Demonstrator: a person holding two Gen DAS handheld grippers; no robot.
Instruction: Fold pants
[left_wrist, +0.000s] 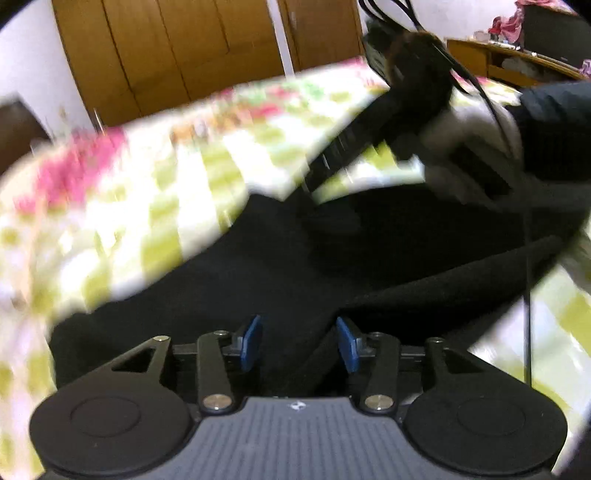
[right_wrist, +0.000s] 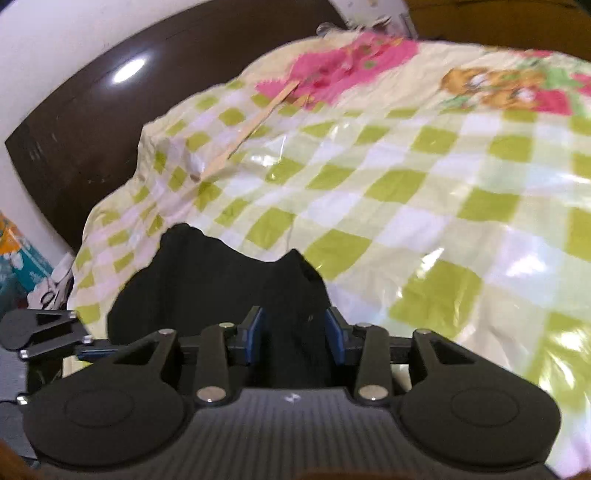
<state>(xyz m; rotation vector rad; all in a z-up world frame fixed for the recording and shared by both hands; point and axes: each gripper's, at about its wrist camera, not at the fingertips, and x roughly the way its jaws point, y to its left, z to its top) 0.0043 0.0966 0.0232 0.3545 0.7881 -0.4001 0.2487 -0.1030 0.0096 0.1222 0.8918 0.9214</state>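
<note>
Black pants (left_wrist: 295, 266) on checked bedcover (right_wrist: 424, 192), long axis near-left to far-right. Left tongs (left_wrist: 299, 343) parted, cloth between, unpinched. Right tongs (right_wrist: 295, 338) likewise, equally near.

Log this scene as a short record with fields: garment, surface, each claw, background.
garment: black pants, lying on the bed
surface: green-and-white checked sheet with pink cartoon prints
left claw: pads parted, black cloth between them, not pinched
right claw: pads parted over a raised fold of the pants
background: wooden doors, dark headboard
</note>
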